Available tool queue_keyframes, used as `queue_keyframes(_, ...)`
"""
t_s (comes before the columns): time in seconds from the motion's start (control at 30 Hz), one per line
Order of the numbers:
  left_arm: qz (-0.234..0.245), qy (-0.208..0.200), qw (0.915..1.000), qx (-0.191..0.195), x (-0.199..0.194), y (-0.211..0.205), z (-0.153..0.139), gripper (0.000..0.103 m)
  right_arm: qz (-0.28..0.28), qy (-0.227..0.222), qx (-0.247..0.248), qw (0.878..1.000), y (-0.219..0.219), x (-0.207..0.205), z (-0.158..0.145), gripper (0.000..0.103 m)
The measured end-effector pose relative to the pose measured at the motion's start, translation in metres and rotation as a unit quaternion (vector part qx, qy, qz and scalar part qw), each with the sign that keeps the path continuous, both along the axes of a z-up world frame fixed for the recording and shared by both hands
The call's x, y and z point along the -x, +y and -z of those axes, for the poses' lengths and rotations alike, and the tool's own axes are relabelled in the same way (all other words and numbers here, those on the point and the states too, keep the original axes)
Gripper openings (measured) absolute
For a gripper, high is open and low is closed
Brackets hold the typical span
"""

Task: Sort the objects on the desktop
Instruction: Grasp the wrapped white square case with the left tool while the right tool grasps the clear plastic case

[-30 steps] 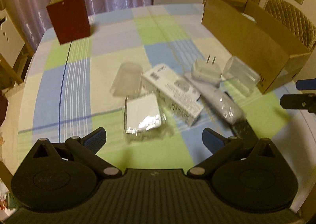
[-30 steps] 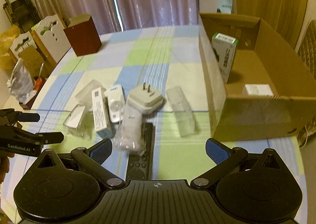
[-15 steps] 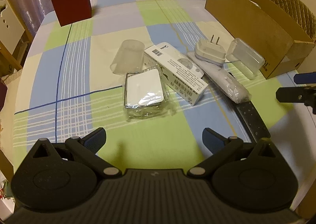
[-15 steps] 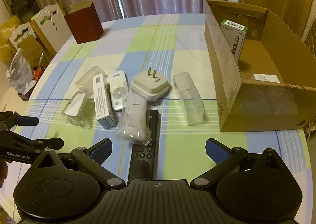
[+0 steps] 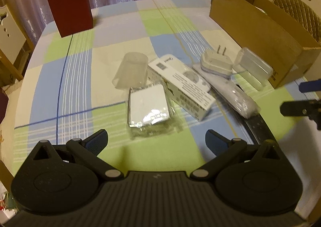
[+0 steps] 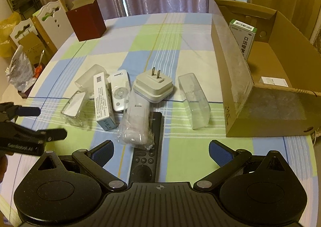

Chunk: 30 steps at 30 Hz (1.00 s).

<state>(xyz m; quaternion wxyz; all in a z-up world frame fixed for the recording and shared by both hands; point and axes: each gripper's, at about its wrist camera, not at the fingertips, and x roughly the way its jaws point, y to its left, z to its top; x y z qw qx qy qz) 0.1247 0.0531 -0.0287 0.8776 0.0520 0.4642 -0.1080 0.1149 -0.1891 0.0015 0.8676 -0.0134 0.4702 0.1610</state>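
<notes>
Clear plastic is the main hazard here: the square clear case (image 5: 149, 106) just ahead of your left tool (image 5: 156, 140) reflects light and has slick walls, so in my judgement a pinch off its middle may squirt it sideways into the white carton (image 5: 180, 86) that touches it. Your left tool stands wide open and empty, low over the table (image 5: 60, 78). Your right tool (image 6: 160, 151) is likewise spread and holds nothing; it hovers above the black remote (image 6: 147, 158).

The items to be sorted lie in one tight cluster mid-table. A bagged white object (image 6: 136, 122) rests across the remote, and the plug adapter (image 6: 153, 86) sits on its far end, prongs up. Lift the remote first and both will likely slide or topple. The white remote (image 6: 120, 92) is wedged beside the carton. A long clear case (image 6: 193, 100) lies apart, nearest the cardboard box (image 6: 266, 112), which already holds a green-topped carton (image 6: 243, 38) and a small white box (image 6: 274, 81).

Both tools work close together; watch that they do not collide.
</notes>
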Motion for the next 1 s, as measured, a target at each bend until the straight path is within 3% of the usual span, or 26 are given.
queue_keyframes(0.3,0.007,0.001,0.9999,0.009,-0.034,0.001,0.027,0.093,-0.006,0.004,0.006,1.000,0.007,-0.011,0.007,0.103)
queue_keyframes(0.57,0.041,-0.006,0.9991,0.008,-0.037,0.006,0.044,0.087,-0.005,0.011,0.005,1.000,0.012,-0.021,0.014,0.103)
queue_keyframes(0.87,0.052,-0.014,0.9983,0.020,-0.038,0.008,0.046,0.069,0.000,0.020,0.003,1.000,0.014,-0.026,0.021,0.103)
queue_keyframes(1.0,0.050,-0.008,0.9983,0.031,-0.038,0.014,0.045,0.068,0.000,0.019,0.003,1.000,0.015,-0.027,0.020,0.103)
